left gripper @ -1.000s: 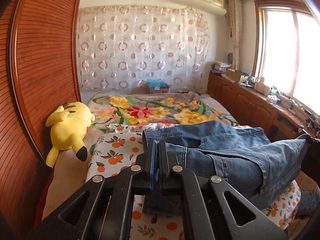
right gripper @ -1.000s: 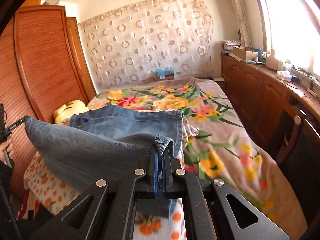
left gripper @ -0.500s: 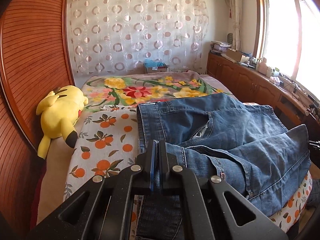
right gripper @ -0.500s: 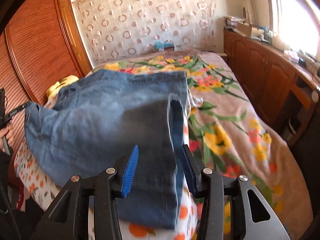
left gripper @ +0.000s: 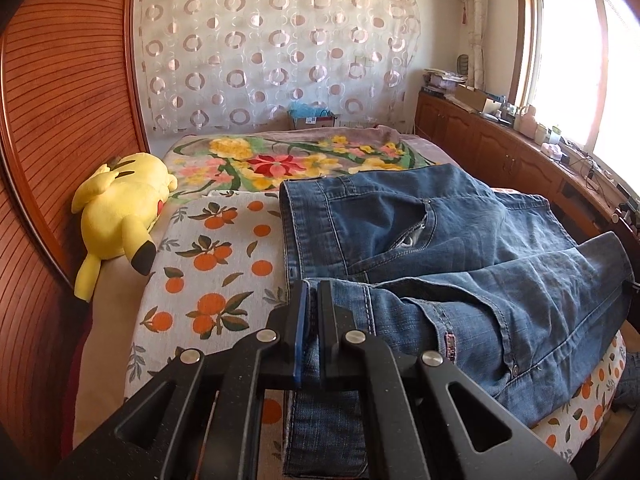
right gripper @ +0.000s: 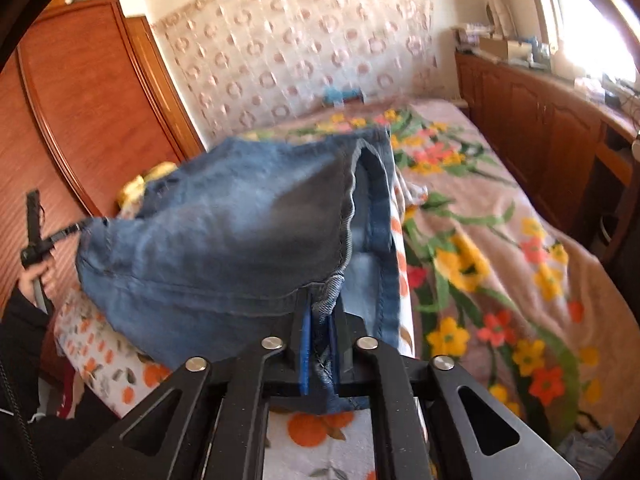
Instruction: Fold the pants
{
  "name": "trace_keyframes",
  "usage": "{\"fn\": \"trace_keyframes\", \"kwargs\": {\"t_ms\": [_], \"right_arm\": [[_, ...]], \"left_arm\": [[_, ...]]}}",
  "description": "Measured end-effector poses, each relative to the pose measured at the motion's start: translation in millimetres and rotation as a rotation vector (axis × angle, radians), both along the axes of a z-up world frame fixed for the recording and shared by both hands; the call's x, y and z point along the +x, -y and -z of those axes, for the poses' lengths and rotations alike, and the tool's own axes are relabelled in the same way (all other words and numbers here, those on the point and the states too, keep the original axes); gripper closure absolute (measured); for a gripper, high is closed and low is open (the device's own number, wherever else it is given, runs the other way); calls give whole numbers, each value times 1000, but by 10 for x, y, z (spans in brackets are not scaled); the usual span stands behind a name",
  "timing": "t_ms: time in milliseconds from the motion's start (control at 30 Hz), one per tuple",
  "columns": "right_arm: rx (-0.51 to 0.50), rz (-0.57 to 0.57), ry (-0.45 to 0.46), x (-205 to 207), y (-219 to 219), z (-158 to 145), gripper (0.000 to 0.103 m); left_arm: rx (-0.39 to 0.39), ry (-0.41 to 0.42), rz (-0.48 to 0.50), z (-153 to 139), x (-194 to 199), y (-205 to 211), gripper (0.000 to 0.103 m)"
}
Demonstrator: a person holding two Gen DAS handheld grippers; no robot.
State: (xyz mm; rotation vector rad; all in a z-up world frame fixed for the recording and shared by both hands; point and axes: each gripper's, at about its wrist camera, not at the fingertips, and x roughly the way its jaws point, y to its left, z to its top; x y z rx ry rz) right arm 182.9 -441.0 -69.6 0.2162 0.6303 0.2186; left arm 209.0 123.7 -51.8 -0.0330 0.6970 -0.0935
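Two claws grip the jeans (left gripper: 440,240) over the bed (left gripper: 208,264): the left claw (left gripper: 314,320) pinches a denim edge at the jeans' near left side, the right claw (right gripper: 322,332) is clamped on a hem at their right side, cloth lifted between them. Left of the jeans lies a yellow plush toy (left gripper: 120,216).

Blue denim pants (left gripper: 440,248), half folded, lying on orange-print cloth

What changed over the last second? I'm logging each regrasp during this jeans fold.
The right gripper opened, then shut again on the jeans hem. Both ends of the jeans came down toward the bed. The left gripper stayed clamped on denim; the plush toy didn't move.
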Motion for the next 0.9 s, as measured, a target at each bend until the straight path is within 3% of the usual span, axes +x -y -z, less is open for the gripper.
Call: {"fn": "trace_keyframes", "kwargs": {"t_ms": [100, 267, 333, 567, 667, 700, 800, 833, 900], "right_arm": [[2, 35, 17, -23, 42, -44, 98], [-29, 42, -3, -34, -16, 0, 98], [-28, 44, -4, -42, -29, 3, 98], [-57, 50, -22, -24, -84, 5, 98], [-57, 52, -19, -32, -78, -17, 98], [-56, 52, -16, -39, -72, -25, 98], [-57, 52, -4, -72, -61, -66, 98], [-57, 50, 1, -88, -60, -88, 98], [-56, 50, 13, -130, -56, -137, 98]], "left_arm": [[-27, -3, 5, -4, -69, -57, 89], [-34, -1, 15, 34, -343, -179, 64], [-43, -8, 19, 81, -451, -225, 60], [-111, -91, 29, 432, -632, -322, 58], [-175, -86, 68, 443, -629, -312, 60], [-197, -90, 94, 432, -618, -292, 69], [-183, -109, 116, 393, -614, -222, 83], [-173, -111, 122, 381, -635, -199, 94], [-164, -108, 147, 338, -703, -152, 100]]}}
